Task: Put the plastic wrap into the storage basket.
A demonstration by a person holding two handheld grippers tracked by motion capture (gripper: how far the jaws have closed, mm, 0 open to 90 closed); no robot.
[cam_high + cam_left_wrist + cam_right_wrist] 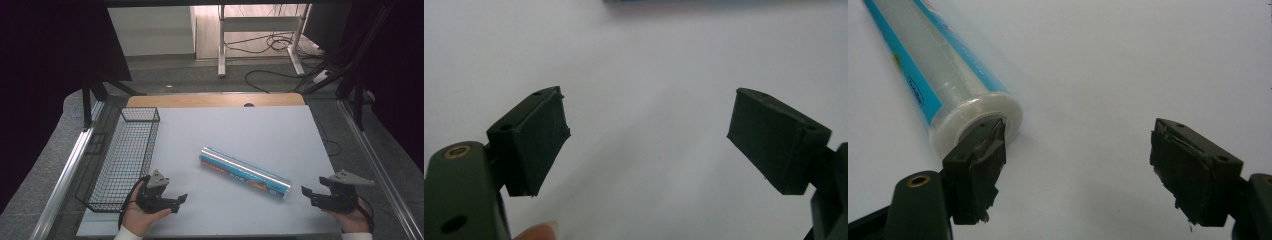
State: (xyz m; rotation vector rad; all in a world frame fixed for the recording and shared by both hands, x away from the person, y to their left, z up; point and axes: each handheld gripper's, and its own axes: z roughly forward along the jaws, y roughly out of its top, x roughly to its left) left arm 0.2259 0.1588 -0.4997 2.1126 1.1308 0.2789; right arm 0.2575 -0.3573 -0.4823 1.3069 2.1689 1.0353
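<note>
Lying aslant near the middle of the white tabletop [240, 130], the roll of cling film [245, 172] runs from ten o'clock to four o'clock, apart from both grippers. The right gripper [306, 191] rests at four o'clock on the tabletop, jaws spread with nothing between them, its tips just beside the roll's near end; in the right gripper view the roll [943, 85] sits at eleven o'clock. The left gripper [181, 199] lies at seven o'clock, jaws apart and empty. A wire basket [125, 160] stands at nine o'clock along the edge.
</note>
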